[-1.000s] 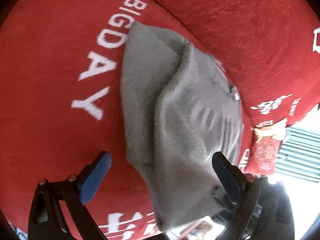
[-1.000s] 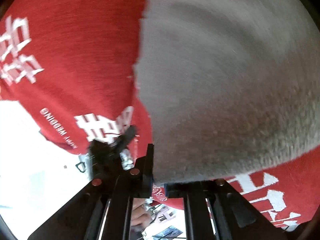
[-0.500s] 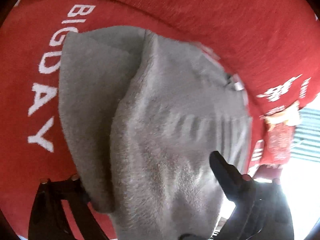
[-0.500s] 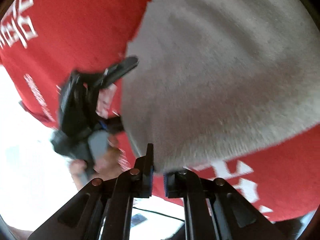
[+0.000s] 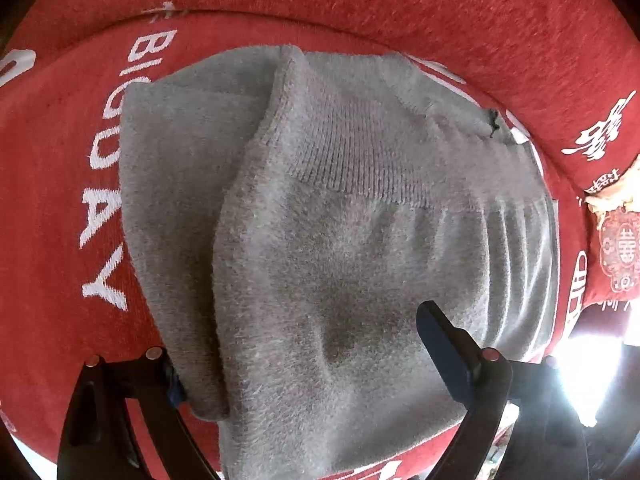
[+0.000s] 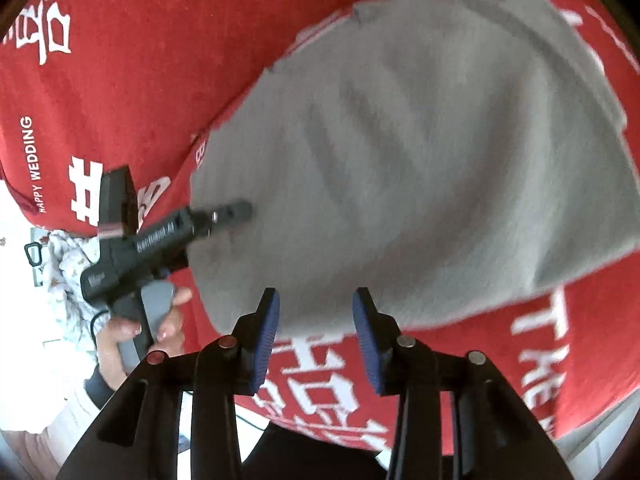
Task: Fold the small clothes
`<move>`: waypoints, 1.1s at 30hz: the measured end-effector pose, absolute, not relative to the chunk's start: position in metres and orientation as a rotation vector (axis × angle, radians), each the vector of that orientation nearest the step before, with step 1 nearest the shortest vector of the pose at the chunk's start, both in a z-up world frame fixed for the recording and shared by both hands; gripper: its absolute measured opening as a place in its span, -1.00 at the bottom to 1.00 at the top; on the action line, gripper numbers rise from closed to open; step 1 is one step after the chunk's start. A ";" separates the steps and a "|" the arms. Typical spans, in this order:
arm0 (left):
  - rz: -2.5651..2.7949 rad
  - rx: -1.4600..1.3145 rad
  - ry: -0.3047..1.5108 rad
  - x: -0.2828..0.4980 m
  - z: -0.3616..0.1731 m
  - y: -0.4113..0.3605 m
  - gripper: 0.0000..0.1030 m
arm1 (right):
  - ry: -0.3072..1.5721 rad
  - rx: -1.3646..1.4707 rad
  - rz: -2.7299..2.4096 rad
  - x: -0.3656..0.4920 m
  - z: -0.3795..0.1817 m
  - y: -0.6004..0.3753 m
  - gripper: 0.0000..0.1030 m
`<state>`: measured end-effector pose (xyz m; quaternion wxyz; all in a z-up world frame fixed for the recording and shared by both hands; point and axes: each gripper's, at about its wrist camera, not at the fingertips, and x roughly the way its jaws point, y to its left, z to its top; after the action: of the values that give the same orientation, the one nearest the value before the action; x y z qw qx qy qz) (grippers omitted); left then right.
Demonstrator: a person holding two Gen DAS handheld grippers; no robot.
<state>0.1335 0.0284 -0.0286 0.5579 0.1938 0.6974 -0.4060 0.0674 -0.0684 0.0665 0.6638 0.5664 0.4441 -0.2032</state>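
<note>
Grey knit garment (image 5: 360, 240) folded on red cloth (image 5: 440, 12). Left hand-held gripper (image 5: 296, 356) spread wide over its near edge, one finger tucked under a fold, not pinching. Right hand-held gripper (image 6: 316, 320) opening, nothing between pads, just off the hem.

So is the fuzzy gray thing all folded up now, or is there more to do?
Partly done: the gray garment lies doubled over on the red cloth, one layer atop another. The right gripper is opening with nothing between its pads, and the left gripper straddles the garment, open. It looks uneven, so tidying probably remains.
</note>
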 end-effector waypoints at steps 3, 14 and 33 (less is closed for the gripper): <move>-0.950 0.472 1.645 0.134 -0.031 0.027 0.85 | 1.016 1.231 -0.478 0.075 0.072 -0.085 -0.17; -0.875 0.489 1.623 0.130 -0.030 0.020 0.71 | 1.152 1.218 -0.478 0.078 0.019 -0.096 -0.71; -0.953 0.366 1.490 0.120 0.043 0.002 -0.64 | 1.077 1.327 -0.292 0.028 0.023 -0.130 -0.65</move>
<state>0.1201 0.0025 0.0426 0.6191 0.1590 0.6478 -0.4144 0.0278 -0.1300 0.0233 0.6474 0.5834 0.4734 -0.1284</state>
